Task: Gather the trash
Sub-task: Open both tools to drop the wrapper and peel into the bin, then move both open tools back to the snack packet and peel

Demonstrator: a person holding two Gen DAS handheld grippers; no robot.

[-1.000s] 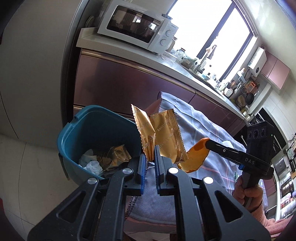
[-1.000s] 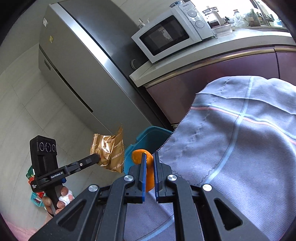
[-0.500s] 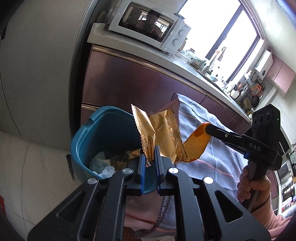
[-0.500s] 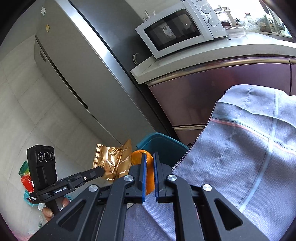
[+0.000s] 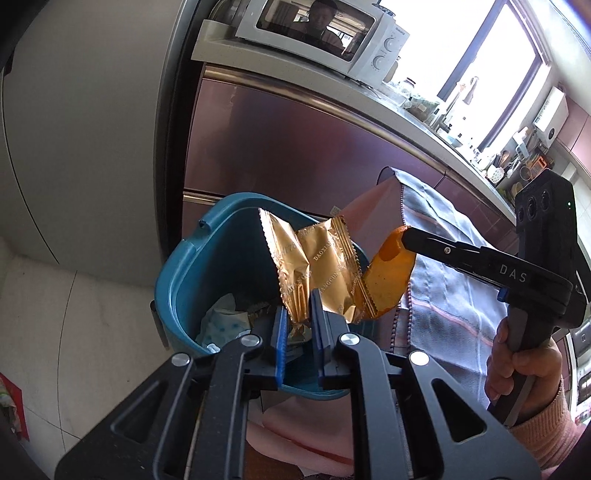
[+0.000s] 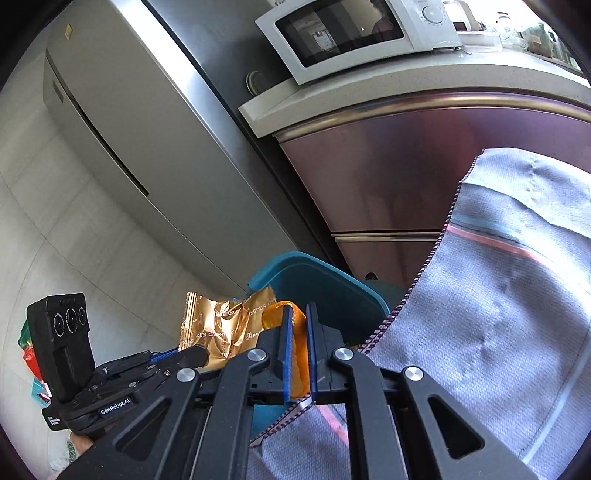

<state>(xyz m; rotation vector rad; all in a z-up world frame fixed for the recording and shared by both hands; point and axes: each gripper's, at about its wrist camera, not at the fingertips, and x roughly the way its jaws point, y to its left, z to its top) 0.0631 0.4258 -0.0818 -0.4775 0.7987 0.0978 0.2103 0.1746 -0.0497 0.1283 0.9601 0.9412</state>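
Crumpled gold snack wrappers (image 5: 314,266) stand up between the blue pads of my left gripper (image 5: 298,314), whose jaws are opening while the pads still touch them. They hang over the teal bin (image 5: 192,273), which holds tissue and another gold wrapper. To the right, my right gripper (image 5: 404,236) is shut on an orange peel (image 5: 388,280) just past the bin's right rim. In the right wrist view the right gripper (image 6: 298,314) pinches the orange peel (image 6: 275,314) above the teal bin (image 6: 314,273), with the gold wrappers (image 6: 218,325) and left gripper (image 6: 195,356) to its left.
A grey striped tablecloth (image 5: 443,295) hangs over a table edge right beside the bin. Behind the bin stand maroon cabinets (image 5: 295,155) with a microwave (image 5: 325,33) on the counter, and a steel fridge (image 6: 147,129) to the left. Coloured packets (image 6: 27,354) lie on the tiled floor.
Both grippers have moved down and toward the bin with their loads; the bin looms larger and the wrappers now sit over its opening. The peel has come up beside the wrappers.
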